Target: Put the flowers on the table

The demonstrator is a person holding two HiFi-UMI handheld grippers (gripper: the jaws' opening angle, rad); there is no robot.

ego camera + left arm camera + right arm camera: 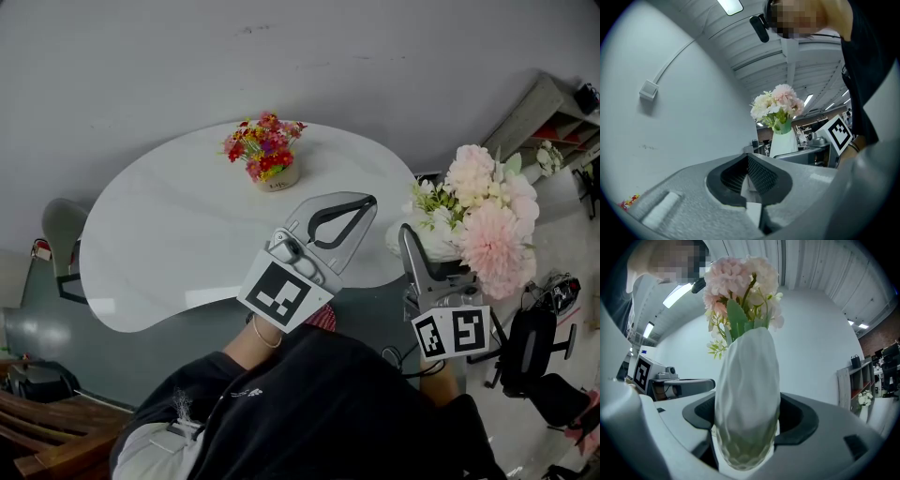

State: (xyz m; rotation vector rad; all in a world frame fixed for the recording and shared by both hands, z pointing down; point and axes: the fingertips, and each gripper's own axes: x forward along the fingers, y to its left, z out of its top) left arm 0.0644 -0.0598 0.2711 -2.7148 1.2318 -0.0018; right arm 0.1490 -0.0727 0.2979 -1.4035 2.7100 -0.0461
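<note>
Probably an office: ceiling strip lights (730, 5), open shelving (555, 120), swivel chair (528, 353), white table (169, 234).

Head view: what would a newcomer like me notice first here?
Most striking is the big pink and cream bouquet in a white vase, clamped in the right gripper at the white table's right end. On the table's far side stands a small pot of red and yellow flowers, and the left gripper, shut and empty, hangs above the near side.
</note>
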